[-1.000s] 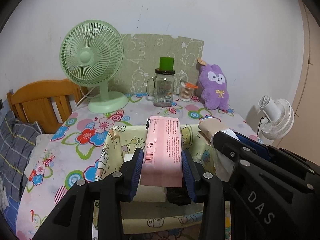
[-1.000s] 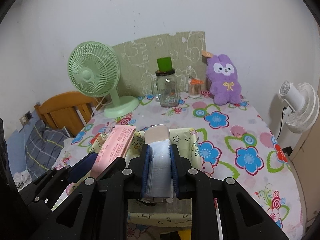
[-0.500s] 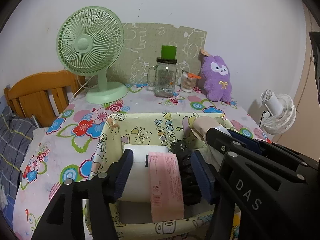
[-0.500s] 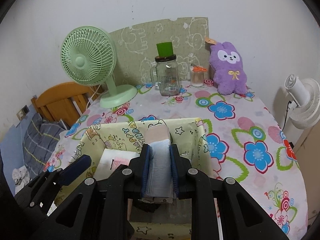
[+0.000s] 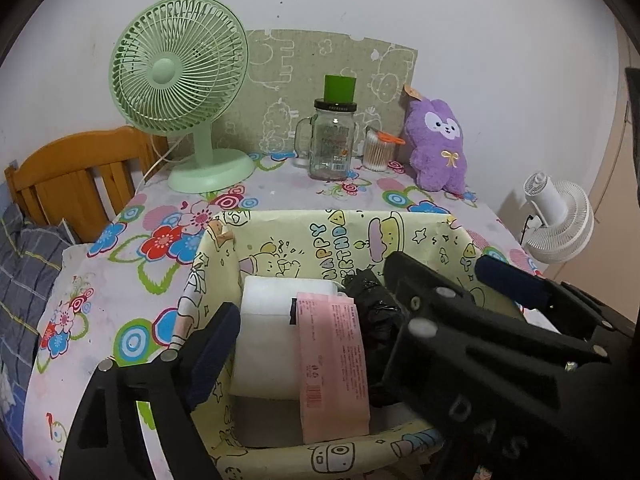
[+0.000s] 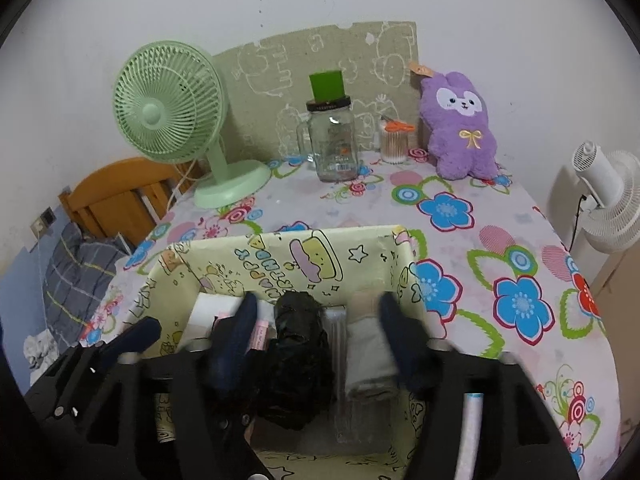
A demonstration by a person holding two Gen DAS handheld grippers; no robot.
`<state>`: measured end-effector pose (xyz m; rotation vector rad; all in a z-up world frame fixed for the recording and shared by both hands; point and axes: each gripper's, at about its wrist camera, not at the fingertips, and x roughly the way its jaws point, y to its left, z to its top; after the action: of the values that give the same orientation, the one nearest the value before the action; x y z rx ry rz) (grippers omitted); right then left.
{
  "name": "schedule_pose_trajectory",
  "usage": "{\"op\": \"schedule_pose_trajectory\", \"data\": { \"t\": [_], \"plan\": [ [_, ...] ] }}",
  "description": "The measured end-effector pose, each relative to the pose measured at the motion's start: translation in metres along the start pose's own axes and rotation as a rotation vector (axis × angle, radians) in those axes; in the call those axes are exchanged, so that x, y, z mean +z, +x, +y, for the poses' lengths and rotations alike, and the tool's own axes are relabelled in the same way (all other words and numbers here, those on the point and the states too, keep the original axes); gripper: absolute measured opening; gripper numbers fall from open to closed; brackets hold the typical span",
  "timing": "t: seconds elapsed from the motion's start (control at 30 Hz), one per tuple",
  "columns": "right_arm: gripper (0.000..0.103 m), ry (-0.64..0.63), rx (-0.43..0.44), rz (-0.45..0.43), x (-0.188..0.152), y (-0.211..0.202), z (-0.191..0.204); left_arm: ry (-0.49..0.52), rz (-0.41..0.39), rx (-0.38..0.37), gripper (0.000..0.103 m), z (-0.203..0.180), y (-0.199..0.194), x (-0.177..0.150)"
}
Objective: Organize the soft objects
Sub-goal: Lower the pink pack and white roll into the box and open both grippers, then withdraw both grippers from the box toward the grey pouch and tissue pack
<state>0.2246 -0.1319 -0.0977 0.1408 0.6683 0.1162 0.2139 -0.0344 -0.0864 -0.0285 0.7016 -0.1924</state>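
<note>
A yellow cartoon-print box (image 5: 320, 236) (image 6: 280, 256) sits on the flowered table. Inside lie a white roll (image 5: 272, 340), a pink pack (image 5: 332, 364), a black bundle (image 5: 368, 296) (image 6: 296, 344) and a grey-beige folded cloth (image 6: 368, 344). My left gripper (image 5: 308, 328) is open above the pink pack and white roll, holding nothing. My right gripper (image 6: 316, 332) is open over the box, its fingers on either side of the black bundle and the cloth. In the left wrist view the right gripper's body covers the box's right part.
At the table's back stand a green fan (image 5: 180, 80) (image 6: 172, 104), a glass jar with a green lid (image 5: 332, 136) (image 6: 332, 140), a cotton-swab cup (image 5: 378, 152) and a purple plush rabbit (image 5: 438, 144) (image 6: 460, 124). A white fan (image 6: 608, 196) stands right, a wooden chair (image 5: 72, 176) left.
My left gripper let go of the pink pack, which now lies in the box. My right gripper opened and released the folded cloth into the box's right side.
</note>
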Motion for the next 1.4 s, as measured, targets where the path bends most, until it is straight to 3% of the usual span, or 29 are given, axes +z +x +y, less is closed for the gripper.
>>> {"op": "schedule_pose_trajectory", "data": {
  "t": [0.3,1.4],
  "plan": [
    [0.094,-0.051,-0.034,-0.036,0.002,-0.017,0.005,0.003,-0.024,0.010,0.099,-0.005,-0.011,0.002],
    [0.097,-0.069,-0.044,-0.150,-0.016,-0.122,0.015,0.045,-0.147,-0.016,0.102,-0.026,-0.101,-0.012]
  ]
}}
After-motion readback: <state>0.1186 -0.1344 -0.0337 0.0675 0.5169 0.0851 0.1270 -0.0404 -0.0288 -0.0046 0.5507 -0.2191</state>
